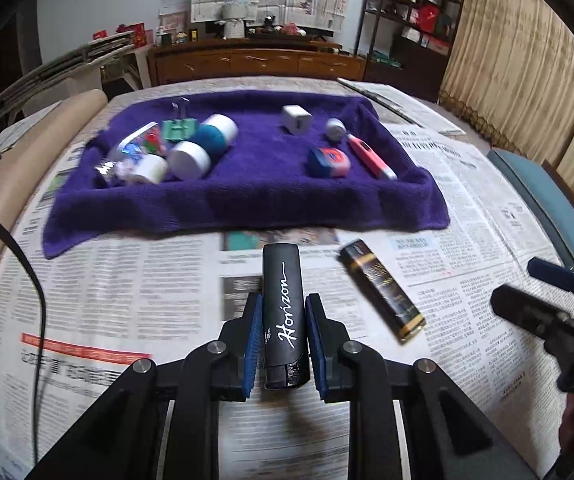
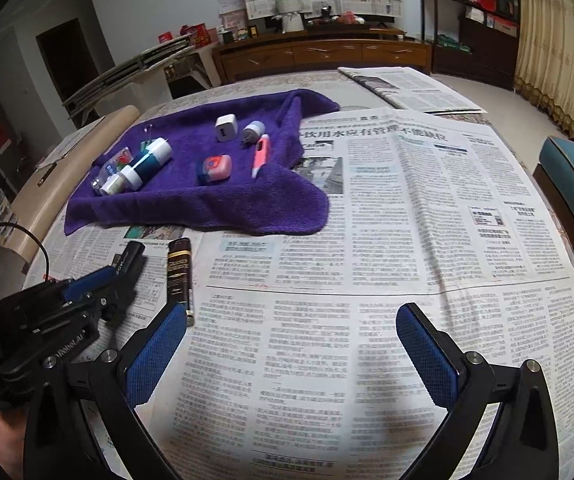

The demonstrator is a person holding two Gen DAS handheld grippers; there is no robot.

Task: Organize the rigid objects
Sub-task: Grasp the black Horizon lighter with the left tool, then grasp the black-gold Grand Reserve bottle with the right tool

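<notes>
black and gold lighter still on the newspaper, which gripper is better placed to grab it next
Right. The right gripper is open and empty, with the black and gold lighter just beyond its left finger. The left gripper is shut on the black Horizon lighter.

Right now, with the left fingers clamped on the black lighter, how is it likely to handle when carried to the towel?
The black lighter looks stiff and probably light, a slim hard case. Its smooth sides could slip, though the ribbed blue pads of the left gripper likely hold it. On the purple towel its flat faces should keep it from rolling.
</notes>
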